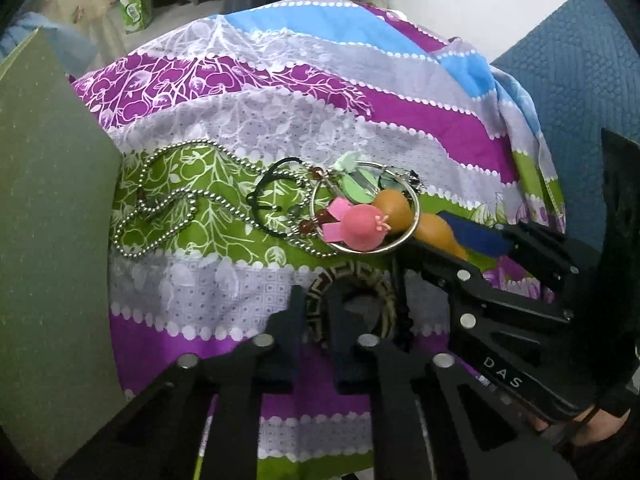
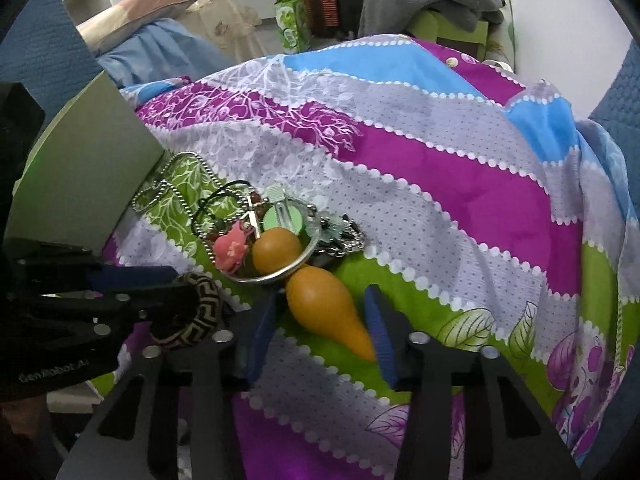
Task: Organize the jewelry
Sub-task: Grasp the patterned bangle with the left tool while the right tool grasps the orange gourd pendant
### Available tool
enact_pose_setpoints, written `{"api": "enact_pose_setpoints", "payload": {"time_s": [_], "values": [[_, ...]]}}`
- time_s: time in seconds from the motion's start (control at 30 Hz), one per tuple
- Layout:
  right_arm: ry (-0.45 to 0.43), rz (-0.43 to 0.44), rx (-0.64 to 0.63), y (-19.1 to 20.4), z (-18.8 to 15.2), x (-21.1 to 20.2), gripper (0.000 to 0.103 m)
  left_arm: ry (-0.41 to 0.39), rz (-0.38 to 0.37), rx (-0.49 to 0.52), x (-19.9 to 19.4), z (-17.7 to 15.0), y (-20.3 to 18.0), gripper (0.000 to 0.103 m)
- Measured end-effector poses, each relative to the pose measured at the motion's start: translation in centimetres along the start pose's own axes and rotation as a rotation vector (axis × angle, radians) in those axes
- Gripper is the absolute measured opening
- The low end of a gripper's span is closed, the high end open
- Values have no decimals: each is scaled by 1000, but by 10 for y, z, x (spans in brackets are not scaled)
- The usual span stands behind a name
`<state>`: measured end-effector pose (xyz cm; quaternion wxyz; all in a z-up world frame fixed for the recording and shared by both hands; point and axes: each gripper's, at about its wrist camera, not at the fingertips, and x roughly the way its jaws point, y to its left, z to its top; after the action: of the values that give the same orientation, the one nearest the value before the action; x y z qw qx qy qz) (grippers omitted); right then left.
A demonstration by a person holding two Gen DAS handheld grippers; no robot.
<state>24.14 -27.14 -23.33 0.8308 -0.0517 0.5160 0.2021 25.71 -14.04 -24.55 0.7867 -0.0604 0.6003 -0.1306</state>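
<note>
Woven black-and-cream bangle [image 1: 352, 300]: clamped in left gripper [image 1: 316, 320] for sorting. Beside it, orange gourd [image 2: 320, 312] between right gripper's [image 2: 320, 320] parted jaws, unpinched.

I'm seeing my left gripper [image 1: 316, 320] clamping the patterned bangle [image 1: 386, 280] (black and cream), the jewelry pile [image 1: 280, 208] lying just beyond.

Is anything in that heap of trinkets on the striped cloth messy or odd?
Yes. The jewelry is tangled: the ball chain snakes in loops, and the orange gourd pokes through the metal ring, with a pink charm inside it.
</note>
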Motion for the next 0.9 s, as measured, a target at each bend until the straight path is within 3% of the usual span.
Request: {"api": "enact_pose_setpoints", "payload": {"time_s": [0.07, 0.47, 0.6, 0.9], "values": [[5, 1, -3, 3, 0, -2, 30, -3, -4, -5, 0, 0, 1, 5], [81, 4, 168, 1, -14, -24, 29, -89, 14, -24, -48, -7, 11, 5], [119, 36, 267, 1, -26, -28, 27, -106, 23, -35, -65, -17, 13, 5], [145, -18, 338, 20, -53, -42, 27, -133, 23, -39, -99, -48, 15, 5]]}}
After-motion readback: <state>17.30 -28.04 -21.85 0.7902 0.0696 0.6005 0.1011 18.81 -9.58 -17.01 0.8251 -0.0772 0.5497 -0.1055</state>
